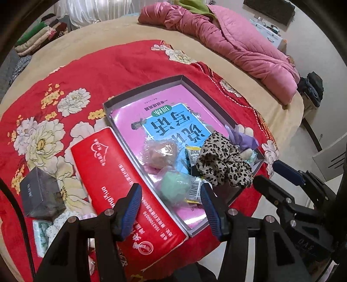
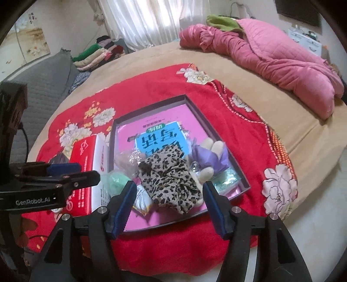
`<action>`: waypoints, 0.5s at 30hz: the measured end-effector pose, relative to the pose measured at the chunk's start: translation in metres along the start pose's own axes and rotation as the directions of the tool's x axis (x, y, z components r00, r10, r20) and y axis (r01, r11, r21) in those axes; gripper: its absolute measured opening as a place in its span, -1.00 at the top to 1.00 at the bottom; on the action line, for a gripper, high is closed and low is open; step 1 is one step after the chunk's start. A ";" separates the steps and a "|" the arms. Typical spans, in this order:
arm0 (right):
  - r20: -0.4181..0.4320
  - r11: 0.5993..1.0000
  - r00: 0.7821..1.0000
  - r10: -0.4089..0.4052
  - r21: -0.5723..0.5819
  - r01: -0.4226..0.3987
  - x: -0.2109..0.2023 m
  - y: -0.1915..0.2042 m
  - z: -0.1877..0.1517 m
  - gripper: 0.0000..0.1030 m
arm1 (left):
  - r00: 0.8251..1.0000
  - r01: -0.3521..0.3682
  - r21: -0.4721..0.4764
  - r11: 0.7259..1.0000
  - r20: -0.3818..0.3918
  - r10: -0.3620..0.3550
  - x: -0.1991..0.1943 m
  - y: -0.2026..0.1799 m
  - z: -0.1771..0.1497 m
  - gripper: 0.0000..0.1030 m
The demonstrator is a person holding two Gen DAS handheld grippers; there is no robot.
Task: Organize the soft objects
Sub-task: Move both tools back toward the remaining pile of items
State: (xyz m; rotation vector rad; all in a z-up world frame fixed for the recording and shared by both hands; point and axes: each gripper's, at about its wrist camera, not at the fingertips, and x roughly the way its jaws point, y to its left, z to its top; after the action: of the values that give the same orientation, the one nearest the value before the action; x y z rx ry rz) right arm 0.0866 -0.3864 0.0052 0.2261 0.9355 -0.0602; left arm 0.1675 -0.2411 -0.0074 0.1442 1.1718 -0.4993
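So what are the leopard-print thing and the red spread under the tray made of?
Leopard-print piece: looks like thin woven or knit fabric, matte, judging by its soft gathered folds. Red floral spread: probably plush fleece, with a fuzzy surface that creases gently.

A wide bed [image 2: 271, 134] with a beige cover fills the middle of the frame. White curtains [image 2: 141, 21] glow with daylight at the top. A grey sofa [image 2: 43, 82] stands at the left, a dark screen [image 2: 299, 10] at the upper right, pale floor [image 2: 314, 206] at the lower right.
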 end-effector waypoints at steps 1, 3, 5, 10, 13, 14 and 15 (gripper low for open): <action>0.006 1.000 1.000 -0.007 0.000 0.007 -0.002 0.000 0.000 -0.29 | 1.000 0.001 0.000 1.000 0.004 -0.001 -0.002 0.000 -0.001 -0.09; 0.017 1.000 1.000 -0.025 -0.010 0.025 -0.004 0.002 0.001 -0.30 | 1.000 0.000 0.000 1.000 0.014 0.000 -0.007 0.001 -0.003 -0.10; 0.033 0.998 0.998 -0.054 -0.026 0.055 -0.008 0.005 0.001 -0.36 | 1.000 -0.004 0.001 1.000 0.025 0.004 -0.013 0.002 -0.005 -0.10; 0.069 0.993 0.993 -0.100 -0.052 0.104 -0.017 0.012 0.003 -0.42 | 0.999 -0.018 0.006 1.000 0.052 0.018 -0.026 0.004 -0.012 -0.12; 0.083 0.988 0.988 -0.131 -0.066 0.136 -0.020 0.017 0.003 -0.44 | 0.998 -0.021 0.010 1.000 0.063 0.020 -0.032 0.005 -0.014 -0.13; 0.088 0.986 0.986 -0.144 -0.074 0.150 -0.022 0.019 0.003 -0.44 | 0.997 -0.021 0.010 1.000 0.068 0.020 -0.035 0.005 -0.015 -0.13; 0.093 0.984 0.984 -0.152 -0.077 0.160 -0.023 0.020 0.003 -0.44 | 0.997 -0.021 0.011 1.000 0.073 0.020 -0.037 0.005 -0.016 -0.13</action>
State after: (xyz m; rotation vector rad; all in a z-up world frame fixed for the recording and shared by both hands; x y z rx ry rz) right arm 0.0782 -0.3689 0.0291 0.0711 0.8660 -0.1737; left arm 0.1451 -0.2192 0.0194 0.1471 1.0952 -0.4895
